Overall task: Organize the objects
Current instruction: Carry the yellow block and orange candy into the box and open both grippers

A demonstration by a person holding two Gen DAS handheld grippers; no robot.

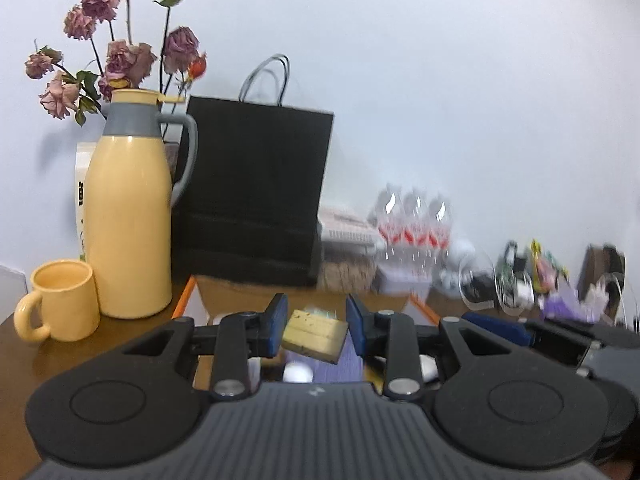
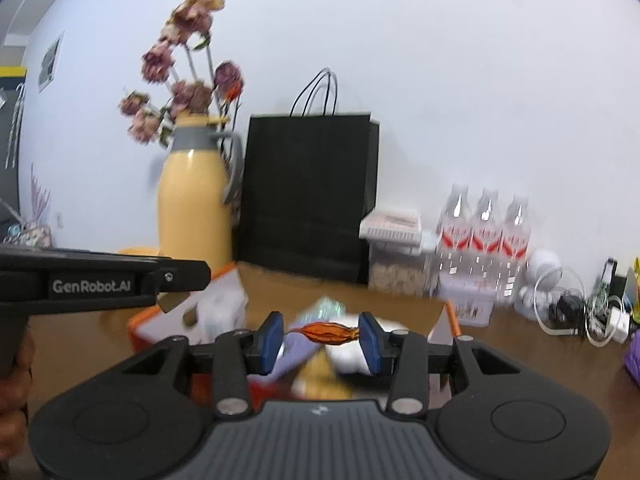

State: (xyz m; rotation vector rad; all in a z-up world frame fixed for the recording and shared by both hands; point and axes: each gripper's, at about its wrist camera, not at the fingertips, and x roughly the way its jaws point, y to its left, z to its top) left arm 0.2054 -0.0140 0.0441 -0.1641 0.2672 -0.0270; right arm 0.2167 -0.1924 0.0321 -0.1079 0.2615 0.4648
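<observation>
Left gripper [image 1: 316, 326] clamped on a flat tan wooden block [image 1: 314, 335] with a darker edge; block sits tilted between the blue pads [image 1: 277, 326], held in the air above an open cardboard box with orange edges [image 1: 185, 297]. Box contents blurred: something white and round, something pale purple, can't tell more.

Right gripper [image 2: 322, 338] pinching a small orange-brown ribbed piece with a thin tail [image 2: 329, 332], spanning pad to pad, also above the box [image 2: 450, 314]. What the piece is, can't tell.

In the right wrist view the left gripper's black body [image 2: 104, 280] comes in from the left, with part of a hand [image 2: 14, 384] at the frame edge.

Box sits on a brown wooden table [image 1: 60, 356]. Behind it, against the white wall: a black paper bag with cord handles [image 1: 256, 196]. Left of the bag: a tall yellow thermos jug with grey collar and handle [image 1: 128, 216], a matching yellow mug [image 1: 60, 304] just beside it, dried pink roses [image 1: 120, 48] behind. Right of the bag: a white-lidded clear container [image 2: 394, 248], three clear water bottles with red labels [image 2: 484, 232], then a clutter of cables and small items, blurred.
</observation>
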